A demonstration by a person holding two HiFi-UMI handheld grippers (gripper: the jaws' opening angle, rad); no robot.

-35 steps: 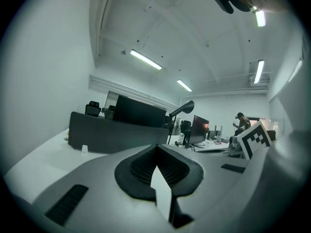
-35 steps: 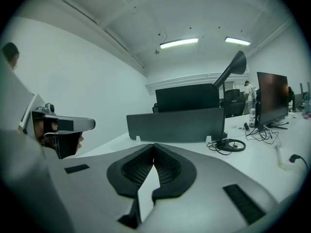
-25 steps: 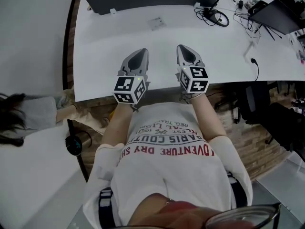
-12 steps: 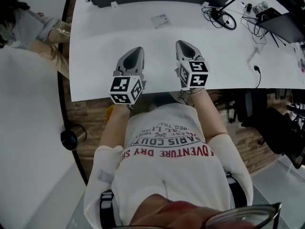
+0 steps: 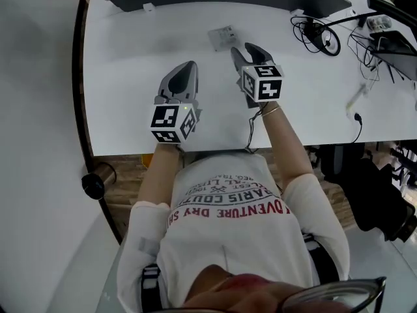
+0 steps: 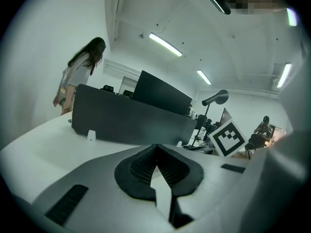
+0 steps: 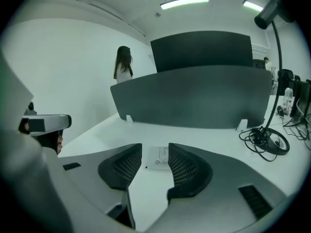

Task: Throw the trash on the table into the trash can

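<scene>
The trash (image 5: 221, 36) is a small flat printed slip or sachet, lying face up on the white table (image 5: 130, 77), out toward the dark divider and just ahead of the right claw (image 5: 246, 49). That claw's jaws have just been opening and now stand apart; the slip shows in the gap beyond the tips, not yet between the pads. The left claw (image 6: 156, 152) is clenched on nothing, well to the side of the slip.

It looks very light, thin and limp, and it lies flush with a smooth top, so a pinch straight down will probably slide over it. My guess is that the better hold is at one edge or corner: one jaw tip pressed low to scrape under it, then a close across the thickness. Breakage seems unlikely; it could skid away or flutter loose when carried.

Its outline is close to square. In the head view the slightly longer side seems to run across the table, roughly along the divider, with the corners turned a little off square
</scene>
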